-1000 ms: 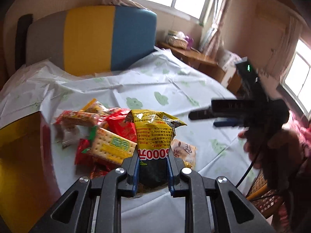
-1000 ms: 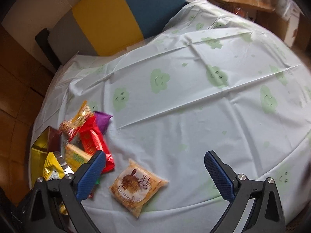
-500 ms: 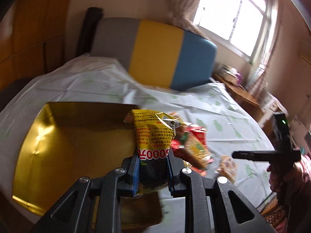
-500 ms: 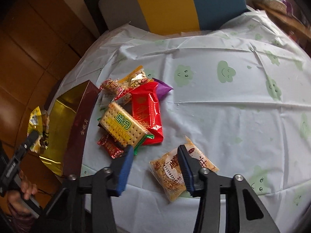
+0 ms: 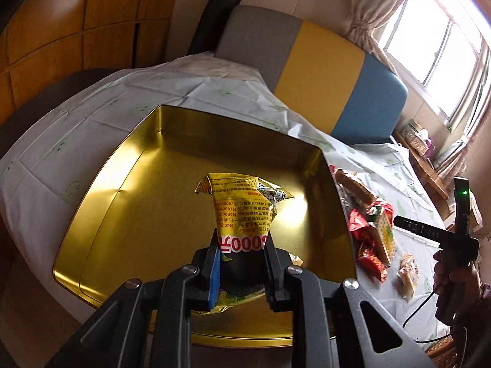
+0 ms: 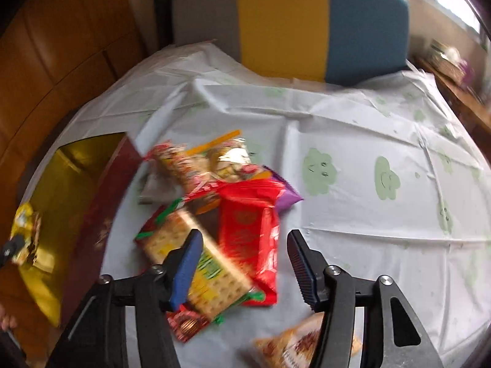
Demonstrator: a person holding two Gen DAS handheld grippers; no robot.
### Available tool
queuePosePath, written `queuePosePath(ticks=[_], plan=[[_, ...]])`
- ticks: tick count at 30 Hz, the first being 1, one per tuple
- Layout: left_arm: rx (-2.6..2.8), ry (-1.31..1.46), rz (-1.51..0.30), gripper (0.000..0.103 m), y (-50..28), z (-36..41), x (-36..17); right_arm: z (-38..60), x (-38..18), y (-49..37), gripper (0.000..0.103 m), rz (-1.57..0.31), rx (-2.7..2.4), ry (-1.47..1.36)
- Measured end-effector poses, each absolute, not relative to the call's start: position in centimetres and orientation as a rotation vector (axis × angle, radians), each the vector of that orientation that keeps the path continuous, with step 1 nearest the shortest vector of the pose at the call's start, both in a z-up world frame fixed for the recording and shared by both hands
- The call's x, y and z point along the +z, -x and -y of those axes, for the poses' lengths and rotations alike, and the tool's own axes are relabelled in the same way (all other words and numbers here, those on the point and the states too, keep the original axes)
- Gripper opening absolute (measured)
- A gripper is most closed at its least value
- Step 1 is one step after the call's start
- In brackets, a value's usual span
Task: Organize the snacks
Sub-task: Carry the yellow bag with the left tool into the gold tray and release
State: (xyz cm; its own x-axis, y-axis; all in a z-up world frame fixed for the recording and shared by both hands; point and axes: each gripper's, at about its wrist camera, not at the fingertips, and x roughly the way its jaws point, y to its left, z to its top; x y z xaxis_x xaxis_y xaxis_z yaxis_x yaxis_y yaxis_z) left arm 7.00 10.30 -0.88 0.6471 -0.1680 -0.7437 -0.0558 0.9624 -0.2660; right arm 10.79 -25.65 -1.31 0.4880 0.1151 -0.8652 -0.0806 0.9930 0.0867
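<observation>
overhead, the left gripper point(image 5: 241, 263) stayed clamped on a yellow snack bag point(image 5: 242, 211) above the gold tin point(image 5: 101, 214); the right gripper point(image 6: 244, 263), jaws just widening, gripped nothing over the snack pile point(image 6: 221, 214).

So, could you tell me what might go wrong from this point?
The left gripper pinches the yellow packet only at its lower end above the gold tin, so it may crumple when released. The right gripper, jaws just opening, hangs over the red packet and cracker pack, which overlap; it may take both.
</observation>
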Motion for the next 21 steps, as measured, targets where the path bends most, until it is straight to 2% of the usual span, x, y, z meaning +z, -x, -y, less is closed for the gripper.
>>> queuePosePath(ticks=[5,8,13,19,21], plan=[[-0.035,0.290,-0.891,0.022,-8.1,-10.4,-1.5,26.8,-3.4,-12.4,0.059,-1.087,0.169,-0.183],[-0.045,0.301,-0.911,0.022,-8.6,-10.1,-1.5,25.7,-4.1,-12.7,0.062,-1.107,0.177,-0.131],[-0.064,0.349,-0.906,0.022,-10.6,-10.1,-0.7,24.8,-5.0,-12.4,0.047,-1.150,0.133,-0.017],[-0.099,0.366,-0.891,0.023,-14.4,-8.8,0.1,24.4,-5.4,-12.3,0.046,-1.170,0.114,0.027],[-0.100,0.360,-0.899,0.027,-15.8,-8.1,-0.4,24.5,-5.5,-12.5,0.047,-1.177,0.113,0.024]])
